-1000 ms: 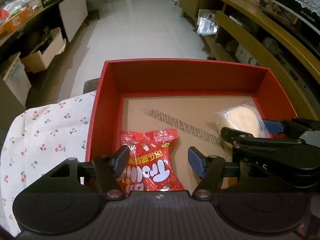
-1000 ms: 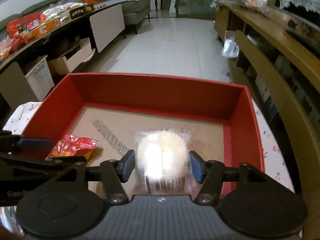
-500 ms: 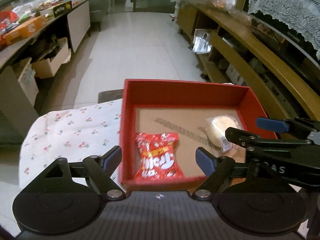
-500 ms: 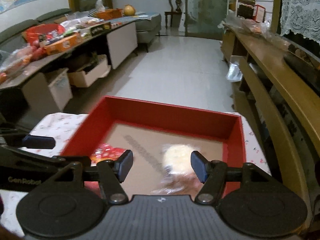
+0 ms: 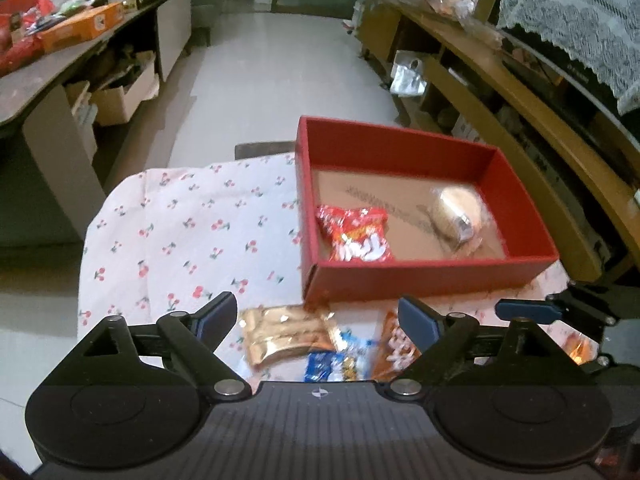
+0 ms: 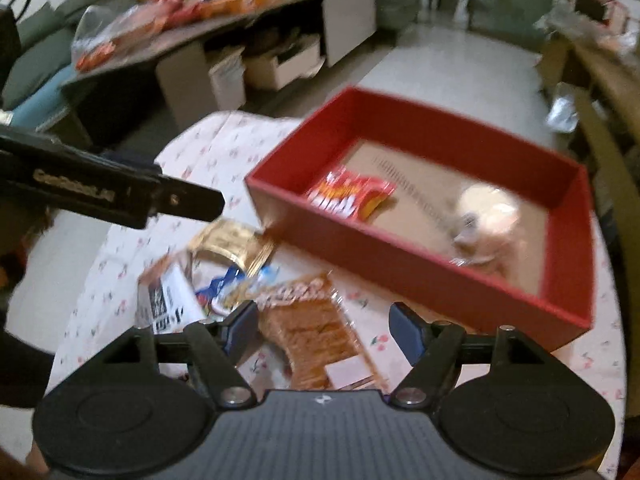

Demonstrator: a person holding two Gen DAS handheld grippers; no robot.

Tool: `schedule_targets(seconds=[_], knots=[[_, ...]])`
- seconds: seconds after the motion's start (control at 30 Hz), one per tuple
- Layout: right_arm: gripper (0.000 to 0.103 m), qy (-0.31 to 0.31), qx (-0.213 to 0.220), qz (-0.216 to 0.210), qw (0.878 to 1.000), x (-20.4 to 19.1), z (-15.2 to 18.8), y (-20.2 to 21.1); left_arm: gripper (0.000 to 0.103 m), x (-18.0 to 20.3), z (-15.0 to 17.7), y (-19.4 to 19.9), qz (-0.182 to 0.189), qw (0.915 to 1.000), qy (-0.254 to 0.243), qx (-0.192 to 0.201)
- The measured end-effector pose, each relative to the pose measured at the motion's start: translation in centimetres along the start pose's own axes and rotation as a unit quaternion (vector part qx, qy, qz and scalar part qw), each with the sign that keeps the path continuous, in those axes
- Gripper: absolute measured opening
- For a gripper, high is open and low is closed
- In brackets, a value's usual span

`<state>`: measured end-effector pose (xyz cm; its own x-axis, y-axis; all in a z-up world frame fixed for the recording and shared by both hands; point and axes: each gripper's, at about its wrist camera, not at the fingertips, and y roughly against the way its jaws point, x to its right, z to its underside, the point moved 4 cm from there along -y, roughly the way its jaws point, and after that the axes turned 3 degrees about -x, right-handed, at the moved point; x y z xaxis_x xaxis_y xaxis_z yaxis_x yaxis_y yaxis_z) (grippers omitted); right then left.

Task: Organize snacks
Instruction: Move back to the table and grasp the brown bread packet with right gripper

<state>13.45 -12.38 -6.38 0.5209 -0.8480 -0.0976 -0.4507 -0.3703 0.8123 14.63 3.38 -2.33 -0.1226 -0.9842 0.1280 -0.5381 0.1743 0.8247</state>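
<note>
Both claws spread, holding nothing: left claw (image 5: 316, 318), right claw (image 6: 323, 330). Red box (image 5: 432, 272) on tabletop (image 5: 192, 236) holds red packet (image 5: 354, 234) and bun (image 5: 456, 216). Gold packet (image 5: 280, 334), blue packet (image 5: 332, 364), orange packet (image 6: 316, 344) lie loose just before box.

A home living room: sofa (image 6: 36, 76), tiled floor (image 5: 276, 76), lace-draped wooden shelving (image 5: 500, 80), cherry-print tablecloth (image 5: 192, 232)
</note>
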Motion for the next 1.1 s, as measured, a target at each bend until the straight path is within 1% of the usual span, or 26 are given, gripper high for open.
schedule_targets(seconds=[0.17,0.33,0.37,0.43,0.5,0.57,0.6,0.67,0.73,0.83,0.9,1.1], knots=[[0.085,0.019,-0.039,-0.024,0.999,-0.1,0.5,-2.6,0.092,-0.8,0.9,-0.5,0.02,0.9995,-0.013,-0.019],[0.085,0.023,-0.066,-0.029,0.997,0.3,1.2,-5.3,0.093,-1.0,1.9,-0.5,0.037,0.9987,-0.023,-0.029],[0.088,0.019,-0.074,-0.03,0.997,0.4,1.3,-6.0,0.094,-1.0,2.0,-0.6,0.038,0.9986,-0.022,-0.031],[0.089,0.022,-0.063,-0.025,0.997,0.3,1.3,-6.4,0.095,-1.2,2.1,-0.8,0.038,0.9984,-0.02,-0.036],[0.082,0.021,-0.064,-0.016,0.998,0.1,1.1,-6.4,0.095,-1.4,2.0,-1.2,0.038,0.9983,-0.019,-0.041],[0.064,0.025,-0.065,0.002,0.998,-0.1,1.2,-6.2,0.095,-1.3,1.6,-1.7,0.044,0.9975,-0.03,-0.046],[0.061,0.028,-0.066,0.01,0.997,-0.2,1.3,-5.9,0.095,-1.1,1.3,-2.2,0.046,0.9965,-0.048,-0.05],[0.054,0.018,-0.069,0.006,0.997,-0.1,1.5,-5.5,0.096,-0.8,0.9,-3.1,0.038,0.9937,-0.089,-0.057],[0.052,0.008,-0.071,0.0,0.997,-0.1,1.8,-5.0,0.096,-0.7,0.6,-3.9,0.028,0.99,-0.125,-0.06],[0.049,0.0,-0.074,-0.005,0.997,-0.1,2.2,-4.7,0.096,-0.7,0.2,-5.3,0.032,0.982,-0.172,-0.071],[0.048,-0.008,-0.076,-0.013,0.997,-0.1,2.3,-4.3,0.097,-0.9,0.1,-6.2,0.035,0.9783,-0.188,-0.079],[0.047,-0.013,-0.084,-0.032,0.996,-0.8,2.8,-3.8,0.097,-0.7,0.5,-8.9,0.063,0.9643,-0.231,-0.113]])
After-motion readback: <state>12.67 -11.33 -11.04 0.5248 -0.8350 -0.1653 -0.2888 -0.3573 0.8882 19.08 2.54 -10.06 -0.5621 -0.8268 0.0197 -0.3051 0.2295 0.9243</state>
